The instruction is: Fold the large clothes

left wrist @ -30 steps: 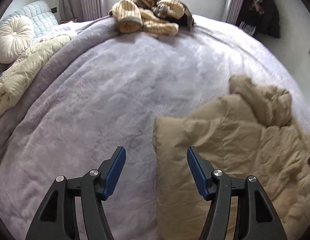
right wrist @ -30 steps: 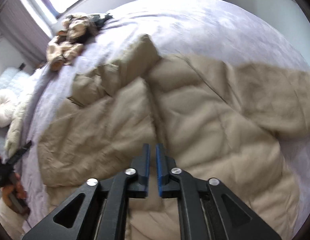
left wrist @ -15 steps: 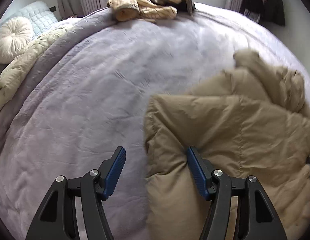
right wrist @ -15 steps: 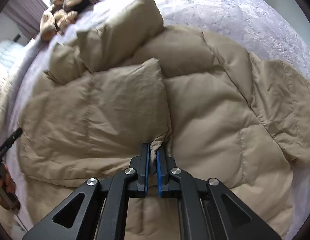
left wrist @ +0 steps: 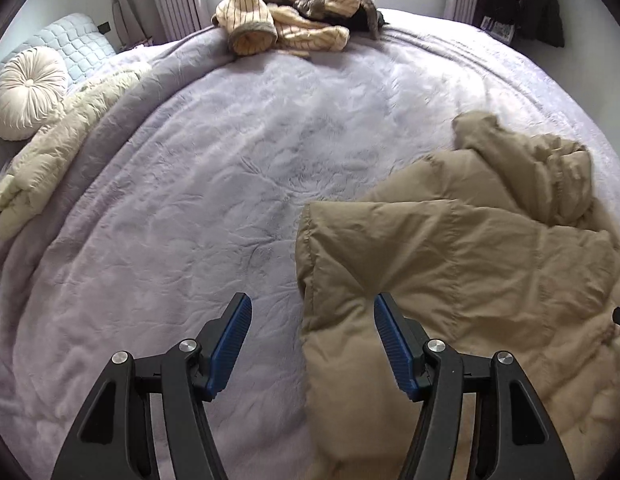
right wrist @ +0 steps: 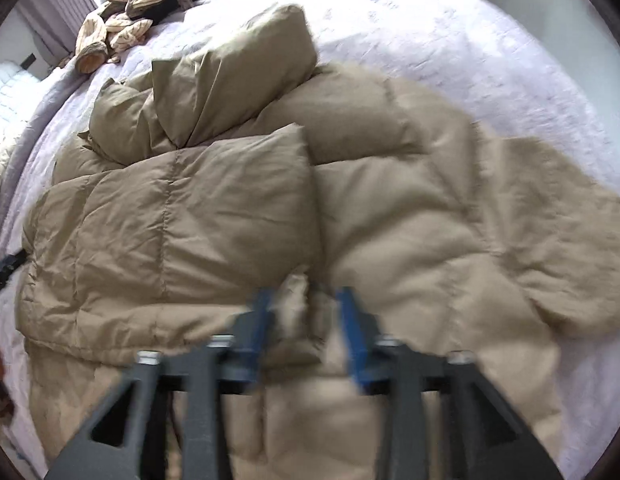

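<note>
A tan puffer jacket [right wrist: 237, 216] lies spread on the lavender bed, one front panel folded over its middle and a sleeve trailing right. It also shows in the left wrist view [left wrist: 462, 264]. My left gripper [left wrist: 312, 340] is open, its jaws straddling the jacket's left edge, with the fabric between them and the right pad [left wrist: 392, 344] against it. My right gripper [right wrist: 305, 320] is blurred and open, low over the jacket's near middle, with a fabric ridge between its jaws.
A heap of striped cream and dark clothes [left wrist: 293, 24] lies at the bed's far edge. A cream duvet [left wrist: 49, 160] and a round white cushion [left wrist: 27, 92] lie at the left. The lavender bedspread [left wrist: 189, 200] is bare left of the jacket.
My right gripper has opened and let go of the jacket's front panel, which now lies folded flat. My left gripper stayed open at the jacket's edge.
</note>
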Tool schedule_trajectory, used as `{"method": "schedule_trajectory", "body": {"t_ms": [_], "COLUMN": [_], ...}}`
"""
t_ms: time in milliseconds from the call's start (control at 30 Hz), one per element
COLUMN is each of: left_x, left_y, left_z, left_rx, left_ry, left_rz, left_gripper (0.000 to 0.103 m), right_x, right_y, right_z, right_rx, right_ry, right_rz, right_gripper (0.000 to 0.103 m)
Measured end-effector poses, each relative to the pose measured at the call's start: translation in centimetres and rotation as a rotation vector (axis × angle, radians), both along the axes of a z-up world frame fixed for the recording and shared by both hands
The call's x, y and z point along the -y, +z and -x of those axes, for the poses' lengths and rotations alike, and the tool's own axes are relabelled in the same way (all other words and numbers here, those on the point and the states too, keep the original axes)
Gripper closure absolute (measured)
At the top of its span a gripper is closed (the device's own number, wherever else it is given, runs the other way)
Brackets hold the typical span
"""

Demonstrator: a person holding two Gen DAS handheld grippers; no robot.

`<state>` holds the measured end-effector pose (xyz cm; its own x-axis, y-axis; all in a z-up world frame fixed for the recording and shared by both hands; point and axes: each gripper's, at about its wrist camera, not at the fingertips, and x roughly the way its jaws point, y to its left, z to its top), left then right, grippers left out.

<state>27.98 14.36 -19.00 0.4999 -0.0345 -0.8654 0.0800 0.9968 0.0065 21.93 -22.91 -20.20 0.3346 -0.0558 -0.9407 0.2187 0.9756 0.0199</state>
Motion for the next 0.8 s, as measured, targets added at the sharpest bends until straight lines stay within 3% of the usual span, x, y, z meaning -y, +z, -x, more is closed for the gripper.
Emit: {"method": "schedule_trajectory", "body": {"t_ms": [133,233,367,400,433,467,533,800], "left_x": [0.1,0.9,2.6,3.1,3.7,4.3,5.5,12.4], "left_y": [2.0,2.8,3.3,3.3,3.3,3.4,4.0,4.7], "left_z": [2.3,4.4,7.1,7.7,8.2,8.6,9.7,11.4], "left_rx": [-0.003,-0.013,-0.048,-0.059,-0.069,-0.069,-0.036,-0.084], "left_ry": [-0.035,-0.085,-0.138,-0.147,-0.155,-0.157,-0.155,-0.131], "left_rz": [0.038,0.053,0.075,0.084,0.087,0.082,0.068,0.037], "left_gripper": [0.038,0.038,0.038,0.035,0.012,0.002,0.000,0.000], "right_x": [0.2,0.3,0.8,0.8,1.0,1.1,1.5,5.5], "right_y": [2.3,3.6,4.5,4.5,4.4,4.4,4.1,3.7], "right_z": [2.4,4.6,8.1,9.0,9.7,10.5,11.8,14.2], "right_rx": [0.029,0.046,0.057,0.054,0.052,0.053,0.055,0.061], "right_ry": [-0.029,-0.077,-0.126,-0.141,-0.149,-0.160,-0.174,-0.182], "right_rz": [0.013,-0.056,-0.147,-0.173,-0.186,-0.204,-0.234,-0.350], "right_gripper": [0.042,0.026,0.024,0.023,0.023,0.023,0.023,0.016]}}
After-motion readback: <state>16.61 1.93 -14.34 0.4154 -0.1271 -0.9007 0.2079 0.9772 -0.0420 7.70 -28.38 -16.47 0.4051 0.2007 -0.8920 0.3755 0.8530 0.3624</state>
